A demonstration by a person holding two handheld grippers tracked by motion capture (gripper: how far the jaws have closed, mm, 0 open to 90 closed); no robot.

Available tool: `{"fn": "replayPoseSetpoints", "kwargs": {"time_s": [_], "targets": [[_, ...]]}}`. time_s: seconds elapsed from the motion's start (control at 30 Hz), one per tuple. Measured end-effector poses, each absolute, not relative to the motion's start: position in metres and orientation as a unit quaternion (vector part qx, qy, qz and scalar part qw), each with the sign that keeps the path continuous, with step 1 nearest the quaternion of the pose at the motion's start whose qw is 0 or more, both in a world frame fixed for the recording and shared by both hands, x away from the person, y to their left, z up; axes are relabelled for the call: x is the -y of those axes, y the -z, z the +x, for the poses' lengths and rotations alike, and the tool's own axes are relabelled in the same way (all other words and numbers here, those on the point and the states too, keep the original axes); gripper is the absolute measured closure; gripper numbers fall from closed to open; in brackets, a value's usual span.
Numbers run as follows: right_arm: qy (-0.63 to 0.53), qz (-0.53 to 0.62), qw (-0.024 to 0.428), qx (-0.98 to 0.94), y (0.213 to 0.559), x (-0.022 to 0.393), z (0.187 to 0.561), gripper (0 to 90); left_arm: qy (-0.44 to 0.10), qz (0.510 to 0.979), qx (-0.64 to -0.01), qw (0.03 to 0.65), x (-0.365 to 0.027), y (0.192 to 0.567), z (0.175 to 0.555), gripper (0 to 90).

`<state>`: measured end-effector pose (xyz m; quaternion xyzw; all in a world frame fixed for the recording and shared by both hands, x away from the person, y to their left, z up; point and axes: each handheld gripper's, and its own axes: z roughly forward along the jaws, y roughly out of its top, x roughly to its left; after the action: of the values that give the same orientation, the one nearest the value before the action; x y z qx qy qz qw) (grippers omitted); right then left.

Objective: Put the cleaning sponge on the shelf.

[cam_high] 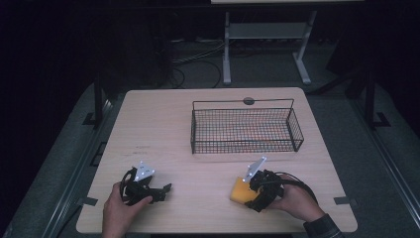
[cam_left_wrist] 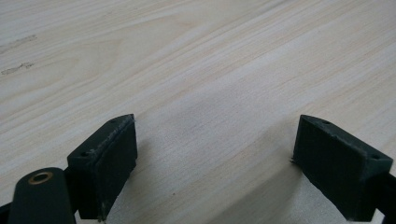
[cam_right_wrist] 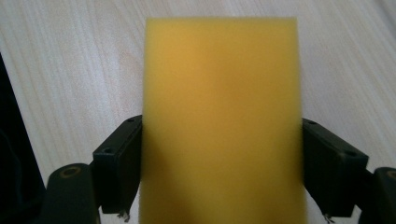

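The right hand-held gripper point(cam_right_wrist: 222, 168) has its jaws against both sides of the sponge point(cam_right_wrist: 222, 121) at the table's point(cam_high: 163, 124) near right – long axis running straight ahead, basket point(cam_high: 246, 130) beyond – while the left hand-held gripper point(cam_left_wrist: 215, 163) rests wide open, empty.
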<state>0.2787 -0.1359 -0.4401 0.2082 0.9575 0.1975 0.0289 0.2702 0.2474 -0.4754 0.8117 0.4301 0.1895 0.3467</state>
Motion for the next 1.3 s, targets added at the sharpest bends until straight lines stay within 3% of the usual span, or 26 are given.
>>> {"fn": "replayPoseSetpoints", "kwargs": {"time_s": [1.3], "targets": [[-0.222, 0.243, 0.042, -0.943, 0.389, 0.157, 0.297, 24.4, -0.189, 0.81, -0.432, 0.348, -0.247, 0.476, 0.27, 12.7]]}}
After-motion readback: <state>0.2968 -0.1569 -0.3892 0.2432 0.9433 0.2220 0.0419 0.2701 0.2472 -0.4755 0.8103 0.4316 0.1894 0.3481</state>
